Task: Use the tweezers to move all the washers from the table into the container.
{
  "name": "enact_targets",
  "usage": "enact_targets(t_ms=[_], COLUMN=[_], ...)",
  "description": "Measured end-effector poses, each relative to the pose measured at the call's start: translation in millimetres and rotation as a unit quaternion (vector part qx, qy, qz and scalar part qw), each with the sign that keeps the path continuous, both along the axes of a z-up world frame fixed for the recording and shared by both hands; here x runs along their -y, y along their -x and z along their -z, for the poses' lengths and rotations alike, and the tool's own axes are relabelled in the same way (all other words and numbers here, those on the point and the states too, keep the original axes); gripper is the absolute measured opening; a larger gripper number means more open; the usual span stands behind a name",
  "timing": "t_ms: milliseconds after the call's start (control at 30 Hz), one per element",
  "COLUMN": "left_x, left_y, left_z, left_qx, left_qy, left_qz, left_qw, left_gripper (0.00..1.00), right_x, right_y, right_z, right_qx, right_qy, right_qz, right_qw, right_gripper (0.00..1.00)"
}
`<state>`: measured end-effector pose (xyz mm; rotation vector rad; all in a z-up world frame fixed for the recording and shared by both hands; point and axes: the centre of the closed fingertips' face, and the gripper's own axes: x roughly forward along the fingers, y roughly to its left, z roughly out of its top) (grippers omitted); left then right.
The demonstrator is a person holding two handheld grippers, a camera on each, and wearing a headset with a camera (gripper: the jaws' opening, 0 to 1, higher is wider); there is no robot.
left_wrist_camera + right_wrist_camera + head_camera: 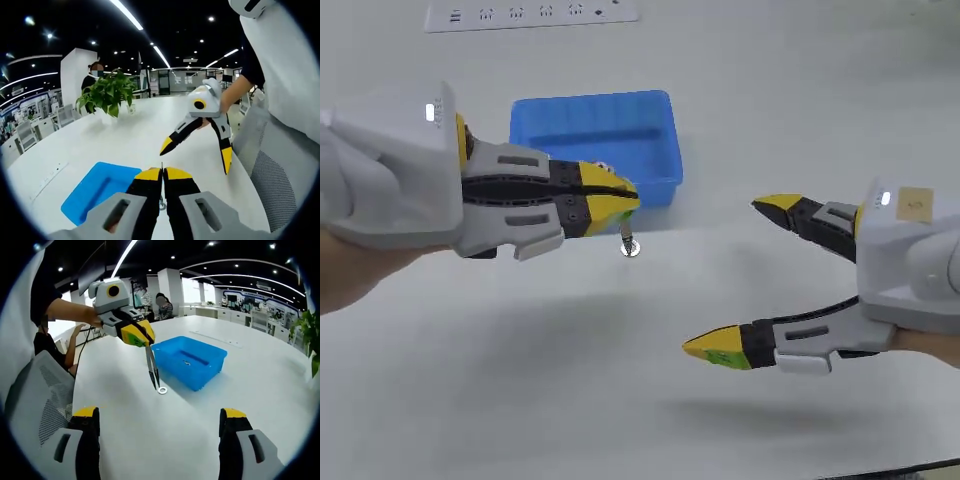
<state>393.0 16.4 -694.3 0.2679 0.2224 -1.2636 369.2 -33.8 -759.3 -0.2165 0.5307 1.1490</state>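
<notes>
Your left gripper (625, 205) pinches thin metal tweezers (151, 367) whose tips meet the small silver washer (162, 390) on the white table (570, 380) beside the blue plastic container (660, 190), not yet in; your right gripper (720, 276) is spread, idle

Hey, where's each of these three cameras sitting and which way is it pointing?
Head view: on the headset, looking down at the table, blue container, left gripper and right gripper; forearms show.
Left gripper view: on the left gripper, facing along its shut jaws toward the right gripper; an arm shows.
Right gripper view: on the right gripper, facing between its open jaws toward the tweezers and washer.
All share the blue container.
</notes>
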Motion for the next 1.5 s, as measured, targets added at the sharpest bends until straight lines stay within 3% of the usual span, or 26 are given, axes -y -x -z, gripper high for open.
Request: enact_targets(t_ms=[433, 567, 667, 700, 733, 800, 967, 1267, 1400, 1500], left_x=[2.4, -0.2, -2.3, -2.7, -2.2, -2.3, -2.3, -0.8, -2.7, -2.2], left_y=[-2.5, -3.1, 1.8, 3.6, 6.3, 6.0, -1.5, 0.6, 4.3, 8.0], left_z=[7.7, 6.7, 7.9, 8.4, 8.2, 7.8, 8.5, 10.0, 10.7, 11.4], left_qx=[-0.003, -0.015, -0.025, -0.020, -0.026, -0.026, -0.054, -0.056, -0.054, -0.051], left_qy=[-0.003, 0.003, -0.025, -0.040, -0.048, -0.053, -0.044, -0.057, -0.066, -0.072], left_qz=[0.003, -0.002, 0.014, 0.023, 0.031, 0.037, 0.024, 0.037, 0.038, 0.041], left_qw=[1.0000, 0.9999, 0.9993, 0.9987, 0.9980, 0.9976, 0.9973, 0.9961, 0.9957, 0.9952], left_gripper=[0.05, 0.05, 0.05, 0.05, 0.05, 0.05, 0.05, 0.05, 0.05, 0.05], right_x=[-5.2, -9.6, -18.4, -22.6, -29.9, -38.3, -54.6, -81.3, -81.9, -83.5], right_y=[13.0, 13.2, 11.6, 12.2, 14.2, 13.3, 8.6, -5.1, -13.9, -13.9], right_z=[6.3, 6.0, 4.0, 2.2, -0.9, -1.6, -2.2, -2.8, 6.1, 11.4], right_qx=[-0.024, -0.026, -0.026, -0.029, -0.036, -0.038, -0.034, -0.039, -0.022, -0.025], right_qy=[-0.003, -0.005, -0.011, -0.018, -0.031, -0.030, -0.023, -0.031, -0.003, 0.007], right_qz=[-0.024, -0.029, -0.038, -0.044, -0.056, -0.067, -0.094, -0.128, -0.138, -0.160], right_qw=[0.9994, 0.9992, 0.9989, 0.9984, 0.9973, 0.9966, 0.9947, 0.9905, 0.9901, 0.9867], right_gripper=[0.99, 0.98, 0.98, 0.98, 0.97, 0.93, 0.85, 0.67, 0.55, 0.41])
